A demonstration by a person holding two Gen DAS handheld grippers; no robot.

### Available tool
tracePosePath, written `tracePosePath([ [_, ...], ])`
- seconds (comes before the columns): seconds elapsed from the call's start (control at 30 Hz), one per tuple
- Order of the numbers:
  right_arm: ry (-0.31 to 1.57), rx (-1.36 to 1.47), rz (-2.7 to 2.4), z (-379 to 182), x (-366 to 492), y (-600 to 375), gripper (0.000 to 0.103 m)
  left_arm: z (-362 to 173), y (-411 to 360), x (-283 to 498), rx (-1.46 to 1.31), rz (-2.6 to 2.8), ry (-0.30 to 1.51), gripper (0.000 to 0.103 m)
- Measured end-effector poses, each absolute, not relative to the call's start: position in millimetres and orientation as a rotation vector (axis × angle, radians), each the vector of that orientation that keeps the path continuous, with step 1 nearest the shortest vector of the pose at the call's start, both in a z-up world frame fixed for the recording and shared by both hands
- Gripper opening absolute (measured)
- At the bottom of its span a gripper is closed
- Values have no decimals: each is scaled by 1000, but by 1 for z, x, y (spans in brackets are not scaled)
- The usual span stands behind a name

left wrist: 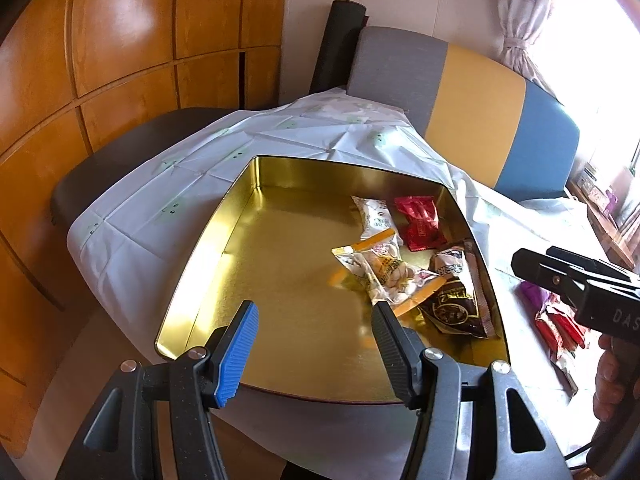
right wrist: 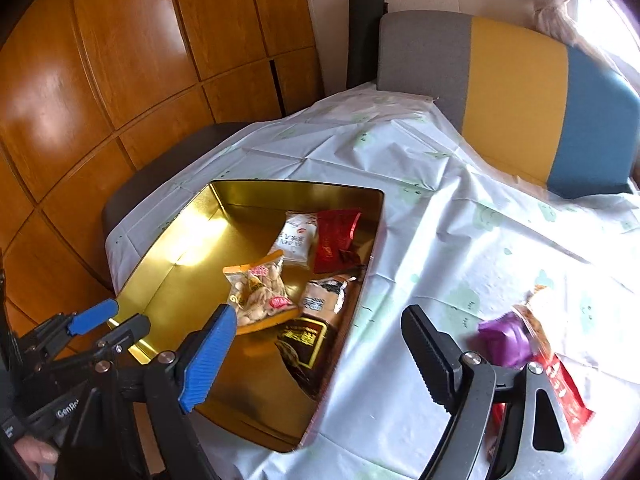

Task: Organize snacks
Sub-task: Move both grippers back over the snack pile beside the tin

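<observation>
A gold tin tray [left wrist: 248, 272] [right wrist: 172, 284] lies on the white tablecloth. It holds a pistachio packet [left wrist: 380, 270] [right wrist: 258, 292], a white packet [left wrist: 374, 216] [right wrist: 296, 238], a red packet [left wrist: 420, 222] [right wrist: 336, 240] and a brown packet [left wrist: 458, 300] [right wrist: 316, 320]. My left gripper [left wrist: 316, 350] [right wrist: 108, 318] is open and empty over the tray's near edge. My right gripper [right wrist: 320, 364] is open and empty over the tray's right rim; its body shows in the left wrist view [left wrist: 580, 284]. A purple packet [right wrist: 506, 338] [left wrist: 532, 292] and red packets [right wrist: 560, 388] [left wrist: 560, 328] lie on the cloth at right.
The tablecloth [right wrist: 460, 216] covers a table with a dark edge [left wrist: 120, 160]. A grey, yellow and blue chair back [left wrist: 472, 112] [right wrist: 516, 92] stands behind it. Wooden cabinet doors [left wrist: 120, 40] fill the left. A curtain and bright window are at upper right.
</observation>
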State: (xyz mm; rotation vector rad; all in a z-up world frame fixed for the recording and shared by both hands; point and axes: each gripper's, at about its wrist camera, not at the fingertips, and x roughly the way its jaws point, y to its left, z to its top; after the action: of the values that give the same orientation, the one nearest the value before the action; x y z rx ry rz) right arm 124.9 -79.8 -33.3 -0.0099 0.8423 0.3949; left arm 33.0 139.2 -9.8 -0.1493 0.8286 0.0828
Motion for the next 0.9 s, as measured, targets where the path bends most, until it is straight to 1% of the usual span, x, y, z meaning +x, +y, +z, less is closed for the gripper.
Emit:
tracePosePath([
  [0.37, 850, 0, 291, -34, 117, -140, 88, -3, 123, 31, -111, 48, 822, 60],
  [0.83, 856, 54, 31, -26, 107, -271, 89, 3, 84, 34, -35, -43, 824, 60],
  [0.9, 855, 58, -4, -25, 105, -290, 91, 4, 78, 35, -23, -59, 824, 60],
])
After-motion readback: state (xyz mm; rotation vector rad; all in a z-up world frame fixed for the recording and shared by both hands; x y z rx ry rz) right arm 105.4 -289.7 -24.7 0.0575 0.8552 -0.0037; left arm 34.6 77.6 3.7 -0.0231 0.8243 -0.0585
